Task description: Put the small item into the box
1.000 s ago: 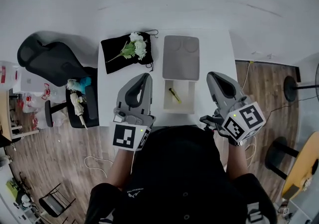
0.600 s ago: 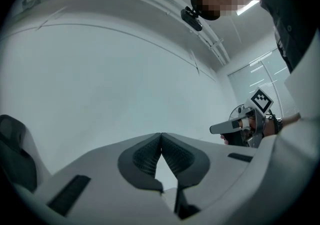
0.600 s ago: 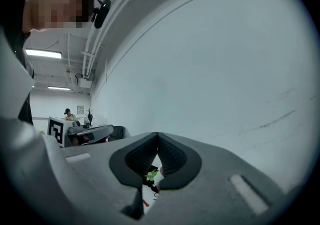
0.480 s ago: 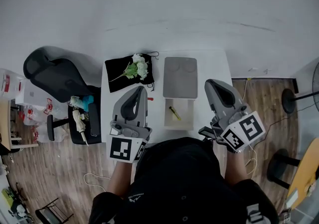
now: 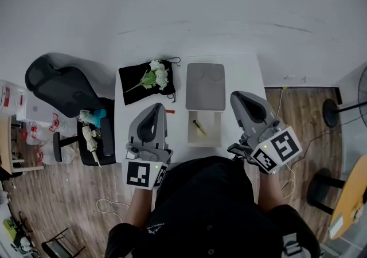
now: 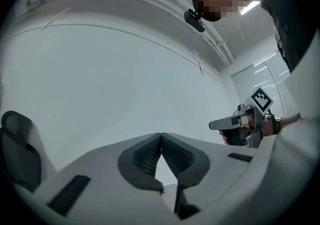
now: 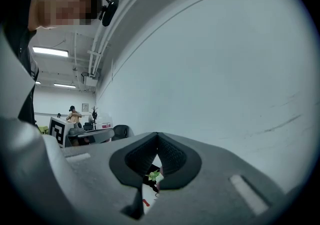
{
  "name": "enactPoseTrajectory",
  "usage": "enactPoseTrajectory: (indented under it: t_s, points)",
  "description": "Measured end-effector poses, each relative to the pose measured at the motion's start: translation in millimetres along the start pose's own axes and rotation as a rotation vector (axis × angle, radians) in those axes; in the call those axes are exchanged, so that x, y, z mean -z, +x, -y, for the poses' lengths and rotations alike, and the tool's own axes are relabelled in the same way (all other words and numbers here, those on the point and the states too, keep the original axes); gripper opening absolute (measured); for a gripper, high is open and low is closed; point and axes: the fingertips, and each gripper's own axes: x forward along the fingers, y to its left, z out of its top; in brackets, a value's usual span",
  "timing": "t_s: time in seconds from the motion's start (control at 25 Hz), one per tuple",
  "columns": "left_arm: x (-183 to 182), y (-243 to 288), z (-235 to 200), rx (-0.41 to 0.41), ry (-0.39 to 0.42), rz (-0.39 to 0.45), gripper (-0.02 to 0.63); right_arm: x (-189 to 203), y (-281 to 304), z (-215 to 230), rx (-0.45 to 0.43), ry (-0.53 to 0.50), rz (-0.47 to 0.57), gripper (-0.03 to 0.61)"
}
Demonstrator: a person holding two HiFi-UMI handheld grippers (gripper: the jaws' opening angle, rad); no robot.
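- On the white table (image 5: 243,79), the box (image 5: 216,131) stands open between the two grippers, its grey lid (image 5: 205,86) laid back flat on the far side.
- Inside the box's pale tray lies the small item (image 5: 199,126), a slim yellow piece. Its long axis runs on a diagonal, from far-left to near-right in the head view. The ends are too small to tell apart.
- Left gripper (image 5: 157,106) (image 6: 161,136) hangs over the table left of the box. Its jaws meet at the tips with nothing between them.
- Right gripper (image 5: 238,96) (image 7: 157,136) hangs right of the box. Its jaw tips are pressed together too, empty.
- A black cloth (image 5: 133,79) covers the table's far-left corner, with white flowers (image 5: 156,73) on it. A tiny red thing (image 5: 170,112) lies near the left gripper.
- Beyond the table rises a plain white wall (image 5: 183,4). A black office chair (image 5: 57,79) stands to the left on a wooden floor (image 5: 301,96).
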Motion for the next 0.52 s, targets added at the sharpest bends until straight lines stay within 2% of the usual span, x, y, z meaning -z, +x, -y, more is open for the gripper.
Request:
enactPoseTrajectory:
  t_s: [0.52]
  points:
    - [-1.3, -16.9, 7.5, 0.000, -0.008, 0.002, 0.005, 0.2, -11.1, -15.5, -0.026, 0.044, 0.018, 0.005]
